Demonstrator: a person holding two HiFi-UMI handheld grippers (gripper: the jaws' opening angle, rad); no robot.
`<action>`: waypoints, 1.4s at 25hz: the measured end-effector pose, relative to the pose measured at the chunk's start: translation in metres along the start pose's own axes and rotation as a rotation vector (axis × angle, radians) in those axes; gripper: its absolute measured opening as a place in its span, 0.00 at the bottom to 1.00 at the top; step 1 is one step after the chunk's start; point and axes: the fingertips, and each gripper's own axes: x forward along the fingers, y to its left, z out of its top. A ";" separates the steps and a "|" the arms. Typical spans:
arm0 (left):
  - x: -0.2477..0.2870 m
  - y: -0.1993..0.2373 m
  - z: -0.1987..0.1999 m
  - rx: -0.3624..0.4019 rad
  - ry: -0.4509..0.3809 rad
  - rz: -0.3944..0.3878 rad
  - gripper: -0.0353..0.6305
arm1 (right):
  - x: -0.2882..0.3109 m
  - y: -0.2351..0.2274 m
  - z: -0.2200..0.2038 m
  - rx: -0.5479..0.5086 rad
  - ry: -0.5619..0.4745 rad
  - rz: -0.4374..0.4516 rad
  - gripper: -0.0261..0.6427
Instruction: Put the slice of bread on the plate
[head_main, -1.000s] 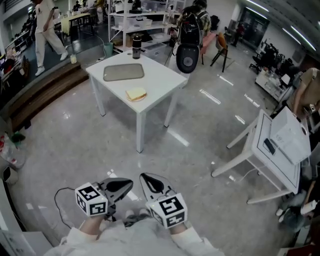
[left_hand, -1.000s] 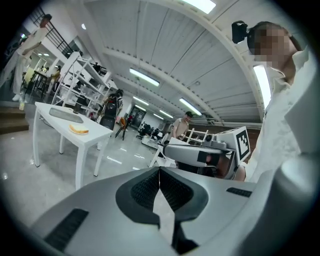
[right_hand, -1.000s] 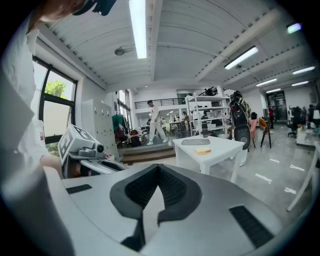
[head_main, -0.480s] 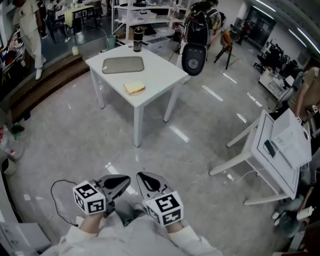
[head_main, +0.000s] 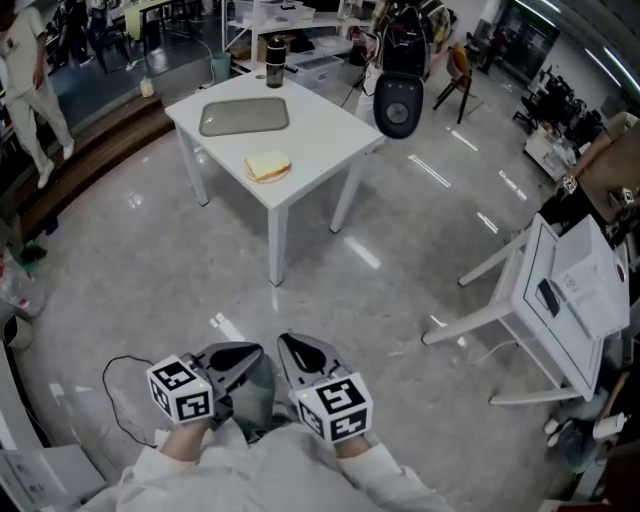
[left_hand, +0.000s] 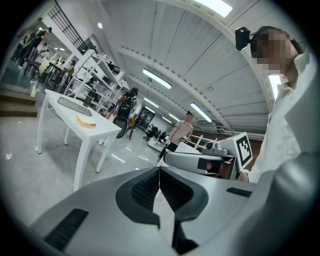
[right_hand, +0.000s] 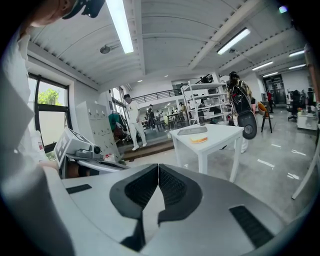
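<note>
A pale slice of bread (head_main: 268, 166) with a tan rim lies on the white table (head_main: 315, 140) far ahead, near its front edge. Behind it on the table is a flat grey plate-like tray (head_main: 244, 117). My left gripper (head_main: 246, 353) and right gripper (head_main: 288, 349) hang low and close to my body over the floor, well short of the table. Both are shut with nothing between their pads. The left gripper view shows its gripper (left_hand: 159, 170) shut and the bread (left_hand: 86, 120) far off at the left. In the right gripper view the gripper (right_hand: 158, 166) is shut and the bread (right_hand: 199, 140) is distant.
A dark cup (head_main: 275, 50) stands at the table's far corner. A black round speaker-like unit (head_main: 398, 105) stands right of the table. A tilted white desk (head_main: 560, 300) is at the right. A black cable (head_main: 120, 395) lies on the floor. A person (head_main: 25, 70) walks at far left.
The table and bread have shifted slightly up in the head view and look a little larger. Both grippers stay shut and sit a bit lower. The person at far left has walked on.
</note>
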 end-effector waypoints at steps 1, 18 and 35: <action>0.003 0.009 0.006 0.001 0.000 -0.002 0.07 | 0.008 -0.006 0.004 0.001 0.000 -0.004 0.06; 0.047 0.179 0.149 0.052 0.045 -0.083 0.07 | 0.191 -0.082 0.120 0.013 -0.028 -0.074 0.06; 0.069 0.252 0.179 0.013 0.067 -0.096 0.07 | 0.249 -0.129 0.134 0.087 -0.007 -0.139 0.06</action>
